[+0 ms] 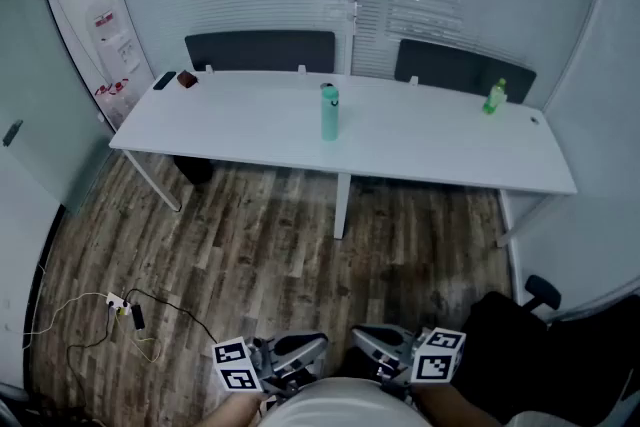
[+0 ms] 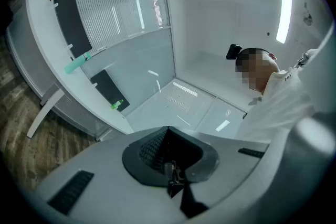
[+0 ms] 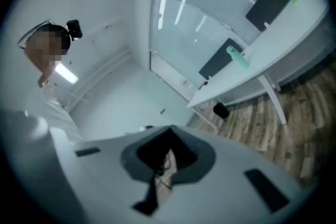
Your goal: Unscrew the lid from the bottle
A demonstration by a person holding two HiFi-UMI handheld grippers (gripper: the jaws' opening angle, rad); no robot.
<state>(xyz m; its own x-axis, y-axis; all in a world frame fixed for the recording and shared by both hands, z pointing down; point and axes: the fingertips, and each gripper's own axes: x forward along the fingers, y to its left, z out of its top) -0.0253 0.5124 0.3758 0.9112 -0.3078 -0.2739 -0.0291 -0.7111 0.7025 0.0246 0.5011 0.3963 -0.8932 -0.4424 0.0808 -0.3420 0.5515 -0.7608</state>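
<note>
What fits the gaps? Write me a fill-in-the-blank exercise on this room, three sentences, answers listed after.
1. The teal bottle is not lying down: it stands ____ on the white table.
2. The smaller bottle near the table's right end is ____ in colour.
3. Held low, far from the table, the left tool and the right tool both have their jaws ____.

Missing words: upright; green; shut.

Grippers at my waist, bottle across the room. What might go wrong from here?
Two bottles are on the table: the teal bottle mid-table, a green bottle far right; you might approach the wrong one. The left gripper and right gripper have shut, empty jaws; reaching without opening could knock a bottle over.
</note>
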